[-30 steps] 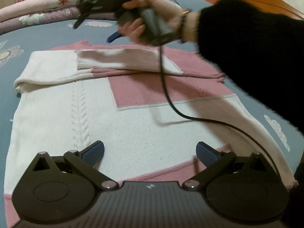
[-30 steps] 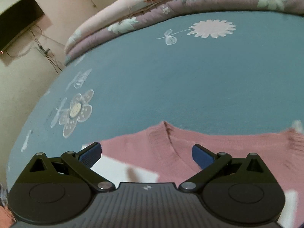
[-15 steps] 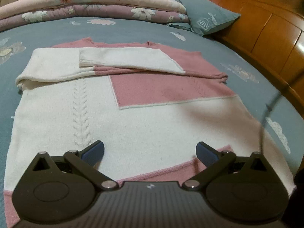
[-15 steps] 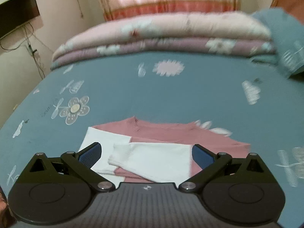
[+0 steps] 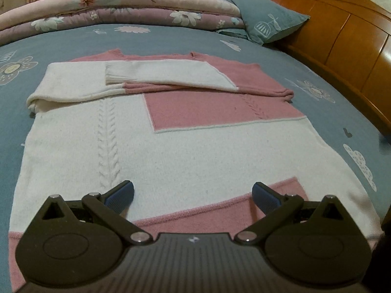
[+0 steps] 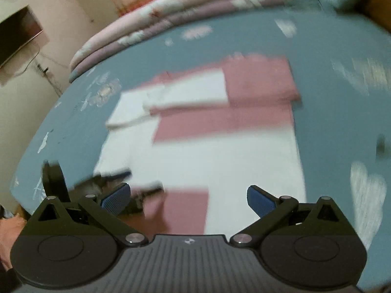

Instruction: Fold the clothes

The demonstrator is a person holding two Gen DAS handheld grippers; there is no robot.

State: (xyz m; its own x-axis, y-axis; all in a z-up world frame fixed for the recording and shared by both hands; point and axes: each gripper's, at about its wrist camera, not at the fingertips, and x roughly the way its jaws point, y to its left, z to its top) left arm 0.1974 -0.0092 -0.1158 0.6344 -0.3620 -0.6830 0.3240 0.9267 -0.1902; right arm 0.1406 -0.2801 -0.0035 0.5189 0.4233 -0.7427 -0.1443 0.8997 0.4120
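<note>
A pink and white knit sweater (image 5: pixel 185 151) lies flat on the blue bed, both sleeves folded across its chest. My left gripper (image 5: pixel 193 194) is open and empty, low over the sweater's hem, where a pink band (image 5: pixel 220 207) runs. My right gripper (image 6: pixel 188 199) is open and empty, hanging above the sweater (image 6: pixel 220 151) near the hem; its view is blurred by motion. The left gripper (image 6: pixel 105 183) shows there at the hem's left corner.
The blue flowered bedsheet (image 5: pixel 73 39) surrounds the sweater. Rolled quilts (image 5: pixel 122 7) and a blue pillow (image 5: pixel 266 22) lie at the far side. A wooden headboard (image 5: pixel 342 31) runs along the right. A wall-mounted TV (image 6: pixel 17 36) is beyond the bed's left edge.
My right gripper has pulled back from the collar, across and above the sweater, towards the hem. The hand has left the left wrist view. The left gripper has not moved.
</note>
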